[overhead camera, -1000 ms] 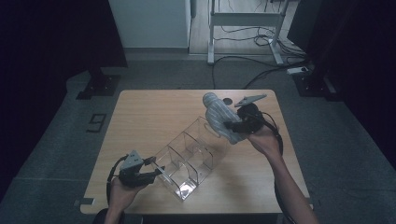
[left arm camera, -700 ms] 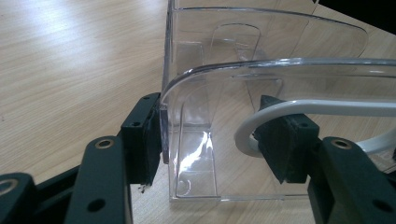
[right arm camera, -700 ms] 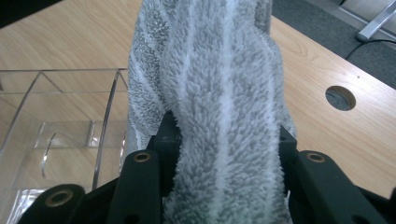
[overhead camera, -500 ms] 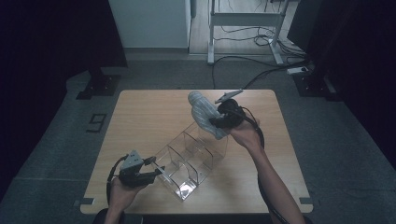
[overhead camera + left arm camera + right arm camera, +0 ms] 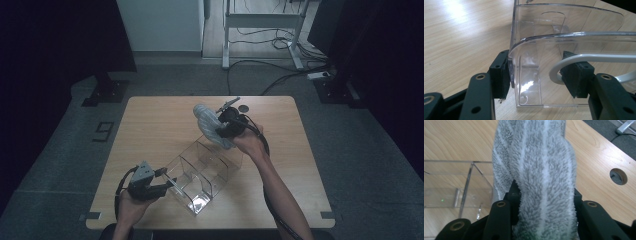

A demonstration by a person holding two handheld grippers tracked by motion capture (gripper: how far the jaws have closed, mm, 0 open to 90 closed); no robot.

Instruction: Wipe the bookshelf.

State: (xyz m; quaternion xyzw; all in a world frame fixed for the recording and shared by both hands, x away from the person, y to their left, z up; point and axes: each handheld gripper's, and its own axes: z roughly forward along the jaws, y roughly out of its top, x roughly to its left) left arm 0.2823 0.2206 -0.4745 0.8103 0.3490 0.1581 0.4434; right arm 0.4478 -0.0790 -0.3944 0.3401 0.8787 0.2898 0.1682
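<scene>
Work in hand: a person is bringing a rolled grey fleece cloth (image 5: pixel 208 122) to a clear divided organiser (image 5: pixel 202 171) on the wooden table (image 5: pixel 150 125), probably to stow it in one compartment
Right gripper (image 5: pixel 225 125): clenched on the cloth; in the right gripper view the fluffy roll (image 5: pixel 541 170) bulges out between both jaws
Left gripper (image 5: pixel 162 186): grasping the near end wall of the organiser, one pad outside the wall and the other inside it, with a white cable (image 5: pixel 584 60) looping across the inner jaw
What has just changed: a second ago the right hand held the cloth nearer the table's right edge; it has since carried it leftward across the table and a little lower, so the roll now hangs over the organiser's far end
What stayed: the left gripper and the organiser sit as they did a second ago
Where the cloth is: in the air, above the farthest compartment, not yet inside; the right gripper view shows that compartment's rim (image 5: pixel 474 163) just beside and below the roll
Meaning for the task: the carry looks nearly over; lowering the roll between the walls and releasing it remain
Risk: the roll looks about as wide as the compartment, so it may catch on a divider
</scene>
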